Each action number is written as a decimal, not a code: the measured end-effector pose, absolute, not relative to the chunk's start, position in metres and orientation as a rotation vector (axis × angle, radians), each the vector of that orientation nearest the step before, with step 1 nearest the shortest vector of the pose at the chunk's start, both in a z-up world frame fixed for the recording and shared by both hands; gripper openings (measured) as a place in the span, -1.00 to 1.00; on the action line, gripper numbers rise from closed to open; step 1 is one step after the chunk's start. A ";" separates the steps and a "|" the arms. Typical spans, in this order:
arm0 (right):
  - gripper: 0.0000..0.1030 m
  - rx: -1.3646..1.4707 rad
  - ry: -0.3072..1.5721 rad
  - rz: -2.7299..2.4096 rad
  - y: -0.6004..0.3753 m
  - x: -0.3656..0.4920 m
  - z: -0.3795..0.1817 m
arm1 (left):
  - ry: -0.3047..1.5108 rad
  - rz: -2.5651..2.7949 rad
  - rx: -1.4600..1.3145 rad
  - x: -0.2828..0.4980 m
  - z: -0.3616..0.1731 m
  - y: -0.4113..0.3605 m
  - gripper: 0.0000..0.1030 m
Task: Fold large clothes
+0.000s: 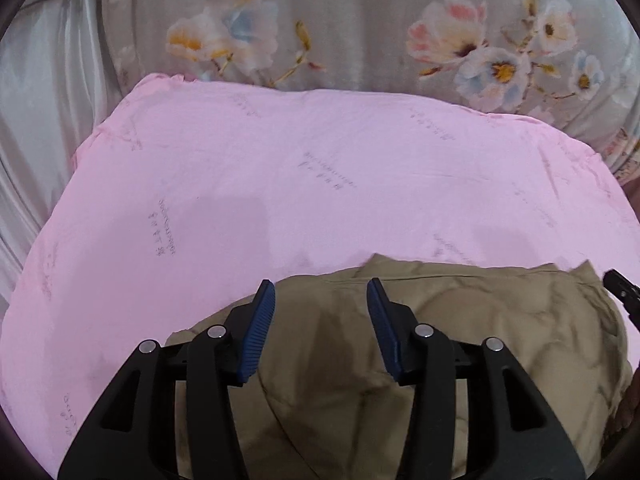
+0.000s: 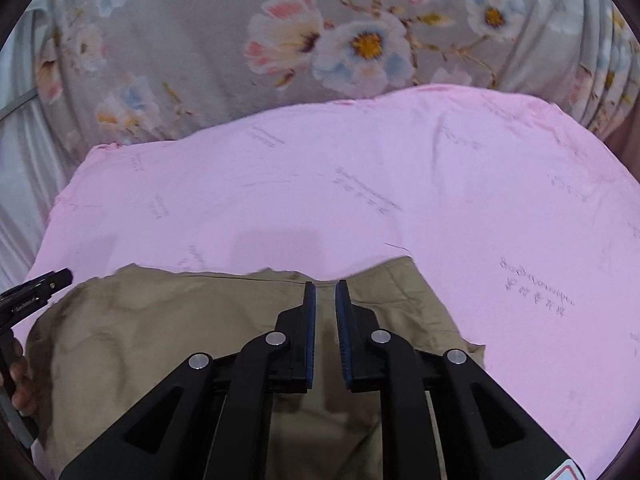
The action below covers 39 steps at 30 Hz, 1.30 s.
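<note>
Black hand-held gripper [image 1: 321,300], ribbed blue pads [image 1: 260,332]

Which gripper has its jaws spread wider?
The left gripper: a broad gap, khaki garment visible between its jaws. The right gripper shows only a narrow slit. Neither holds cloth.

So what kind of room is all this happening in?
Most likely a bedroom, with the work done on a bed. A pink sheet printed with faint writing covers the soft surface, a floral quilt lies bunched behind it, and a khaki garment rests on the sheet.
</note>
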State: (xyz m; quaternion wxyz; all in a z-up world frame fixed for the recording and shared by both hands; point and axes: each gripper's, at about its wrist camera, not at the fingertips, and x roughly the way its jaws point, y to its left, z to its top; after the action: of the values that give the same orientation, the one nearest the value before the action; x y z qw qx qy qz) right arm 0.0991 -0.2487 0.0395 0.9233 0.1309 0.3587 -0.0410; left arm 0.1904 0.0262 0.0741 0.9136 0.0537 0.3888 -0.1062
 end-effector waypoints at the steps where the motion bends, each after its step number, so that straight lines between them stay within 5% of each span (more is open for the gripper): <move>1: -0.74 0.248 0.735 -0.039 -0.231 0.101 0.049 | 0.797 -0.237 0.119 0.183 0.082 0.017 -0.10; 8: -0.74 0.122 0.806 0.038 -0.153 0.127 0.039 | 0.855 -0.220 0.157 0.173 0.060 -0.033 -0.09; 39: -0.80 0.242 0.825 0.047 -0.164 0.134 -0.016 | 0.817 -0.141 0.179 0.183 0.014 -0.043 0.00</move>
State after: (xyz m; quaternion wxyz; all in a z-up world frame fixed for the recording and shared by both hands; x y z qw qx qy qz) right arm 0.1340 -0.1640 -0.0164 0.9088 0.1173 0.3998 0.0229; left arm 0.1834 -0.0427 0.0143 0.9115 0.0869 0.3962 -0.0684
